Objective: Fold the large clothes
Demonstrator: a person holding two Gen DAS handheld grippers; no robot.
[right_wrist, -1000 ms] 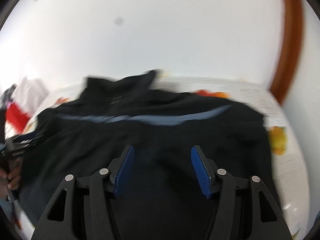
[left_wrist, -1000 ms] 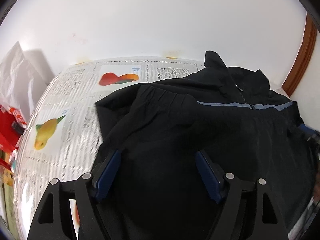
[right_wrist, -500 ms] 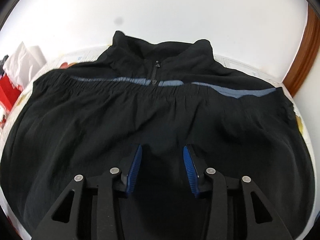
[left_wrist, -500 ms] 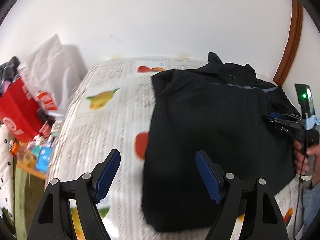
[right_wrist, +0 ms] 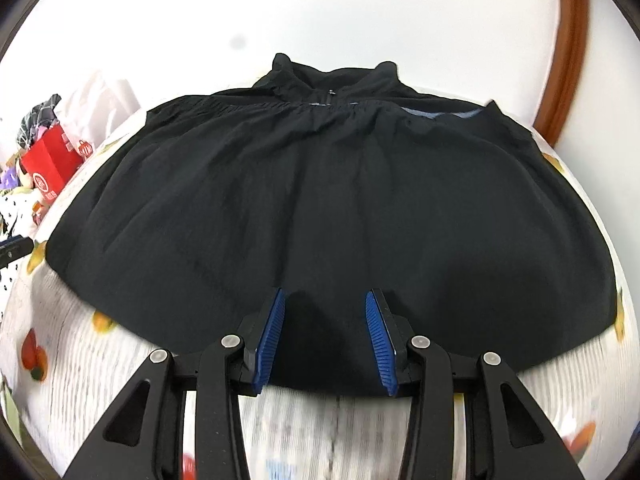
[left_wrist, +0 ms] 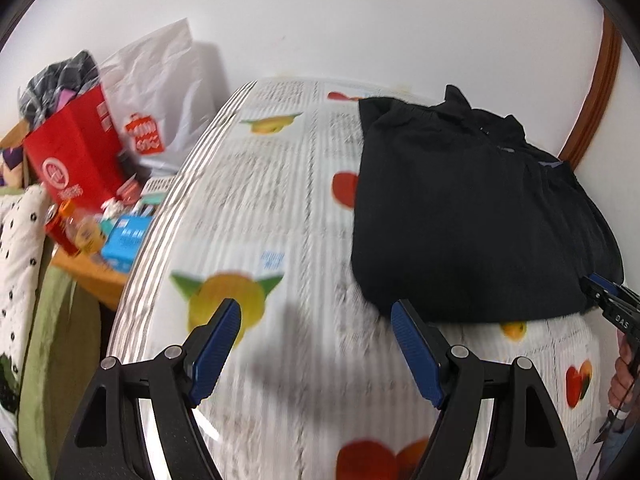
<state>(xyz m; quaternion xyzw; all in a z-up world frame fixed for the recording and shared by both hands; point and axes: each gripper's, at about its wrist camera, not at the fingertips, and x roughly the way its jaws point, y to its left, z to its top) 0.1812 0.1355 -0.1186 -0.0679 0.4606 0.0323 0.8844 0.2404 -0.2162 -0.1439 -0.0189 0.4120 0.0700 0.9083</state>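
A black zip-up jacket point(left_wrist: 472, 208) lies folded flat on a table covered with a fruit-and-newsprint cloth point(left_wrist: 260, 200), its collar toward the wall. My left gripper point(left_wrist: 316, 316) hovers open over bare cloth, left of the jacket's near corner, with nothing between its blue pads. In the right wrist view the jacket point(right_wrist: 320, 200) fills the middle. My right gripper point(right_wrist: 326, 300) stands partly open just above the jacket's near hem, the fabric lying flat under it and not pinched. The right gripper's tip point(left_wrist: 596, 284) also shows at the right edge of the left wrist view, by the jacket's near right corner.
A red paper bag point(left_wrist: 76, 156), a white plastic bag point(left_wrist: 168, 80) and small boxes point(left_wrist: 128, 236) crowd a low surface left of the table. A white wall stands behind, with a brown wooden frame point(left_wrist: 596, 92) at the right. A person's hand point(left_wrist: 624, 372) holds the right gripper.
My left gripper has swung left off the jacket to over bare cloth. My right gripper's jaws have narrowed and it has drawn back to the jacket's near hem.
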